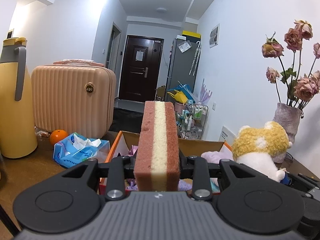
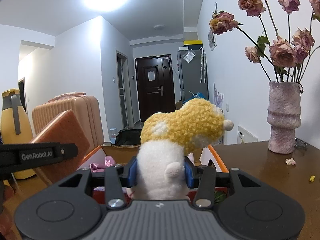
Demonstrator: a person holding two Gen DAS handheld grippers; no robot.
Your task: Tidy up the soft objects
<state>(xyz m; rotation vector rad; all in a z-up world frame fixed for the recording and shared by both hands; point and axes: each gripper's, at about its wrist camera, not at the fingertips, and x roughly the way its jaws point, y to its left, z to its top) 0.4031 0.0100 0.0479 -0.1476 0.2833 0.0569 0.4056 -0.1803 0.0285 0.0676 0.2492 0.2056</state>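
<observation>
Sponge (image 1: pixel 158 146) pink-cream striped, pinched in left jaws; right jaws pinch yellow-white plush (image 2: pixel 176 146).

In the left wrist view the sponge (image 1: pixel 158 148) hides the left gripper's (image 1: pixel 158 165) fingertips and much of the box (image 1: pixel 200 145) behind it. The jug (image 1: pixel 14 108) is cut by the left edge, the roses (image 1: pixel 294 40) by the right edge. Print on the tissue pack (image 1: pixel 80 152) is too small to read. In the right wrist view the plush (image 2: pixel 176 140) covers the right gripper's (image 2: pixel 161 173) pad faces, and the plush's face is turned away.
</observation>
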